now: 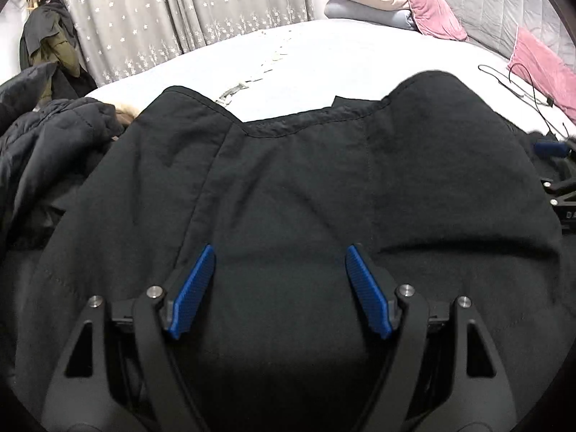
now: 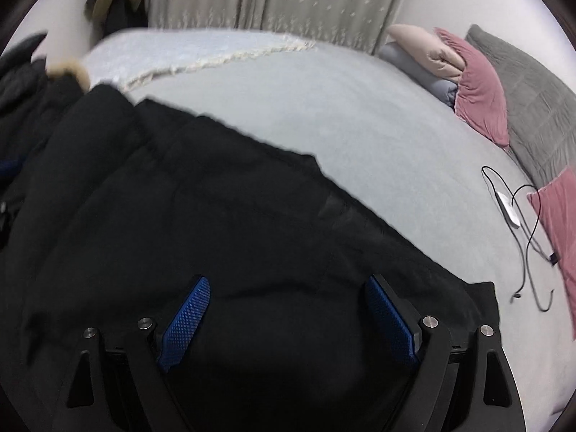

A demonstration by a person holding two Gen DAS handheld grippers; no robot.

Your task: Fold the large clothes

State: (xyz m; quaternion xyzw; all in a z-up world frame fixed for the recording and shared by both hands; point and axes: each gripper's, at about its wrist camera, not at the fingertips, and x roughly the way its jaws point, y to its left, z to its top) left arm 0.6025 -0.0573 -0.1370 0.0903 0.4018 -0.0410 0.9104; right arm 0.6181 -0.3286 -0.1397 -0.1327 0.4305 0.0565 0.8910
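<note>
Here, a black garment [image 1: 288,180] lay spread over the near edge of the pale bed [image 1: 324,57], its nearest part hidden in shadow. A dark quilted jacket [image 1: 46,151] was bunched at its left. The left gripper [image 1: 280,255] and right gripper [image 2: 288,288] hovered above it, jaws apart, gripping nothing. Pink pillows [image 2: 478,100] and a black cable [image 2: 529,237] lay at the right edge.
</note>
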